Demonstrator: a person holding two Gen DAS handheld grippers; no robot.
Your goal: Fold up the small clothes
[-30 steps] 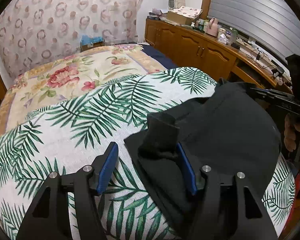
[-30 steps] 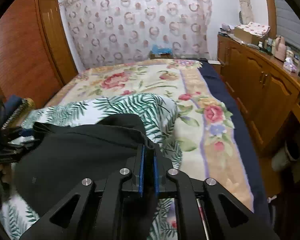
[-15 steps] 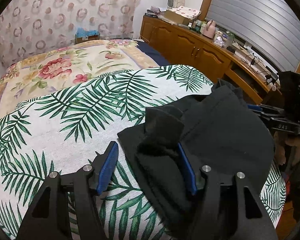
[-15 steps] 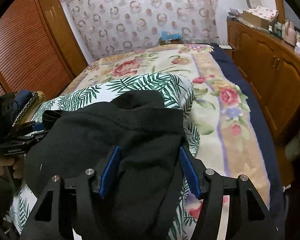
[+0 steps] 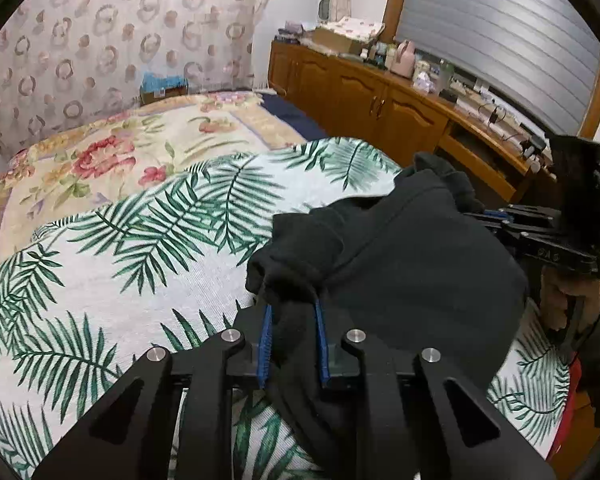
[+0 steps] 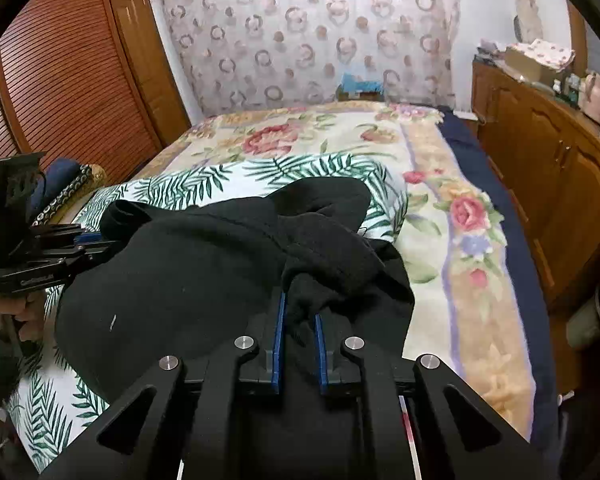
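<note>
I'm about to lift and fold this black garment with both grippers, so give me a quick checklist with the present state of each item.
1. Left gripper closed on the black garment: ok, cloth bunched between the fingers.
2. Right gripper closed on it: ok.
3. Garment lying flat: not ok, rumpled and humped between the grips.
4. Palm-leaf cloth caught in either grip: cannot tell.
5. Room on the floral bedspread beyond: ok.

White lettering sits on the black two-finger right gripper [image 5: 548, 256] body, upside down, unreadable. Similar small print on the black left gripper [image 6: 36, 280] is too blurred to read.
</note>
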